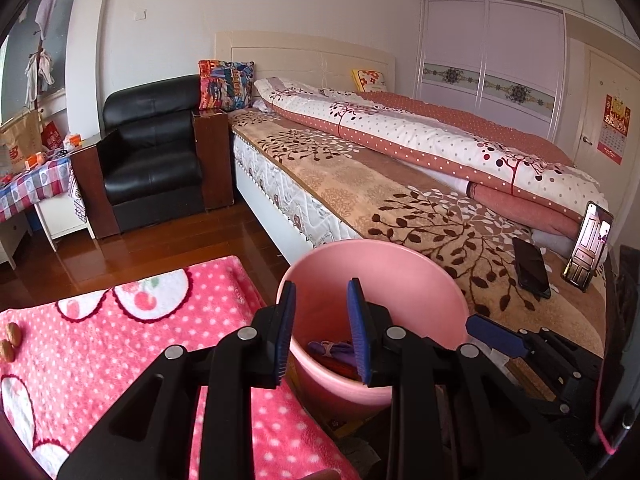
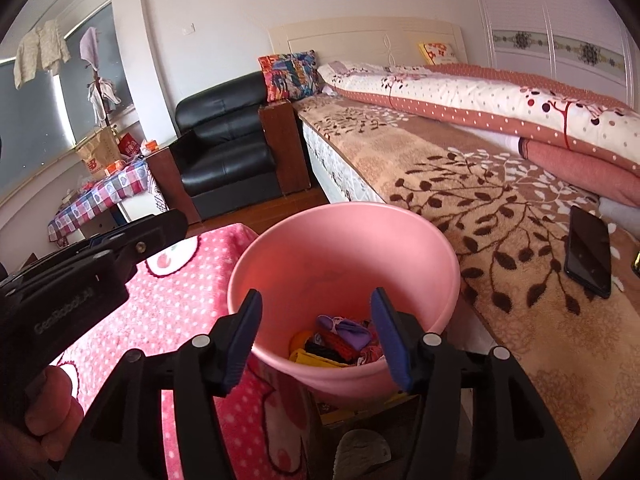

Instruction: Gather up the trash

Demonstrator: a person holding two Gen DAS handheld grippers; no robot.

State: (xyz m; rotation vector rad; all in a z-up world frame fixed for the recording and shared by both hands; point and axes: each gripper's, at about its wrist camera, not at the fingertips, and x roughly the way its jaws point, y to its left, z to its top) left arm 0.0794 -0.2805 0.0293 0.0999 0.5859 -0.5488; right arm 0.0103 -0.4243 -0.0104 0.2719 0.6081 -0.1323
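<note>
A pink bin [image 1: 416, 280] [image 2: 320, 240] stands between the pink dotted blanket [image 1: 132, 340] and the bed. It holds scraps of trash [image 2: 340, 340]: purple, red, yellow and black pieces. My left gripper [image 1: 322, 330] is open and empty, held over the bin's near rim. My right gripper [image 2: 318, 338] is open and empty, also above the bin's near rim, with the trash seen between its fingers. The right gripper's blue pad [image 1: 496, 336] shows at the right in the left wrist view. Two walnuts [image 1: 10, 340] lie on the blanket's far left edge.
The bed [image 1: 400, 208] with a leaf-pattern cover runs along the right, with a dark phone [image 1: 532, 268] [image 2: 588, 256] and a propped lit phone [image 1: 588, 248] on it. A black armchair [image 1: 152, 152] and a cluttered checked table [image 1: 28, 184] stand at the far left.
</note>
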